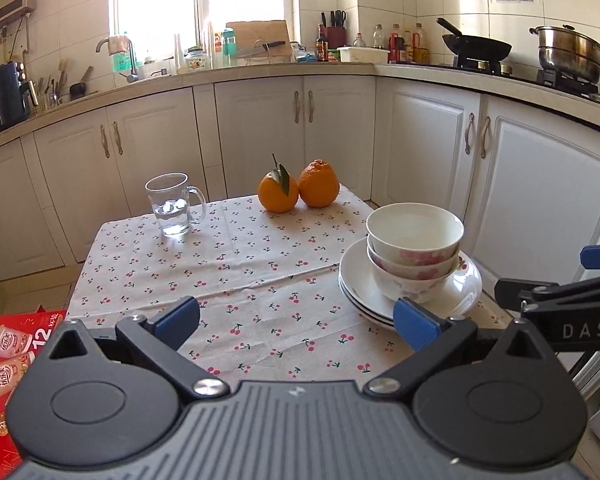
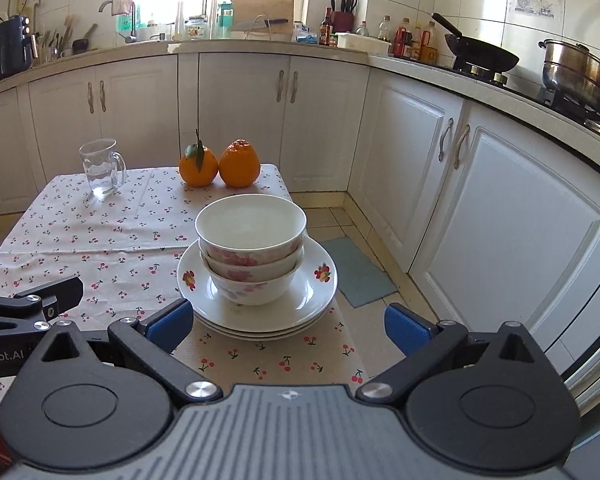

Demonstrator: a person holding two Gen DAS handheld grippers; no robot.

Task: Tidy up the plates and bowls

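Three nested white bowls with pink flowers [image 1: 414, 252] [image 2: 252, 252] stand on a stack of white plates [image 1: 360, 284] [image 2: 316, 292] at the table's right front corner. My left gripper [image 1: 298, 320] is open and empty, above the cloth to the left of the stack; its right fingertip [image 1: 414, 322] is close to the plates' front rim. My right gripper [image 2: 288, 322] is open and empty, just in front of the stack, with the plates' near edge between its fingers. The right gripper's side shows at the right edge of the left wrist view [image 1: 560, 300].
A cherry-print tablecloth [image 1: 240, 280] covers the small table. A glass mug with water [image 1: 172, 204] [image 2: 100, 166] stands at the back left, two oranges [image 1: 296, 190] [image 2: 220, 164] at the back middle. White cabinets [image 2: 480, 200] run behind and to the right. A red box [image 1: 8, 352] lies on the floor at left.
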